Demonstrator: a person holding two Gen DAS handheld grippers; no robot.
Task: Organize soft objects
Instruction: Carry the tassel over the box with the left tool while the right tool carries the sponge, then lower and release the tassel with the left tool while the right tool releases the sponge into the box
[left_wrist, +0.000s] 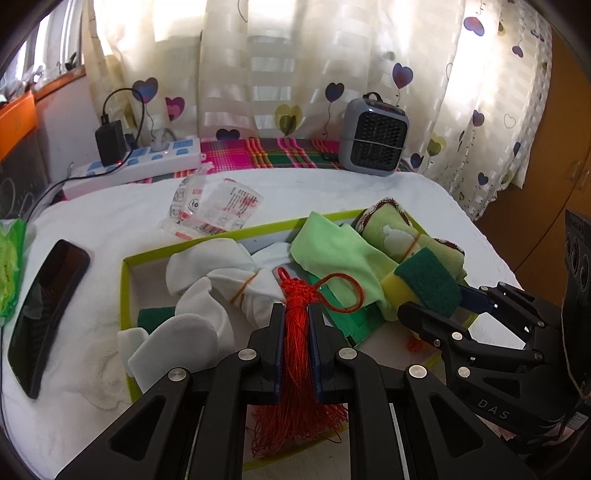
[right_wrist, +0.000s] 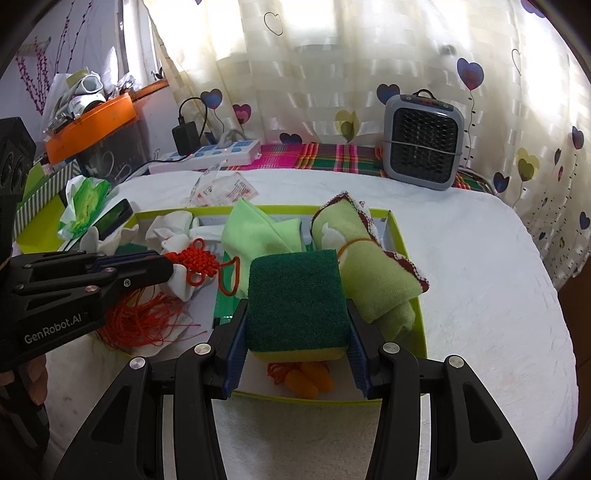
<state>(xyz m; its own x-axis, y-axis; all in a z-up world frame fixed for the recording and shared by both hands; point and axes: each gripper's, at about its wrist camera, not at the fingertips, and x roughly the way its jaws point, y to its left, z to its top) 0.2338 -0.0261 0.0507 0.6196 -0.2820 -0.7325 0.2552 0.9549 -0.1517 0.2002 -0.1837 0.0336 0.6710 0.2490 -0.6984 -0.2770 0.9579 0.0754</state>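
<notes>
Box (right_wrist: 406, 236): sponge (right_wrist: 295, 291) between tool (right_wrist: 295, 354) fingers.

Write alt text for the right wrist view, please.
Right tongs grip a green-and-yellow sponge above a lime-edged box of cloths on a white bed. At left, the left tongs pinch a red tassel; a grey heater stands behind.

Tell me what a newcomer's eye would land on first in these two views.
First the red tassel, pinched in the shut left gripper over the near side of the green-rimmed box. Next the green-and-yellow sponge, clamped in the right gripper above the box's near edge. Behind, a grey fan heater stands by the heart-print curtain.
</notes>
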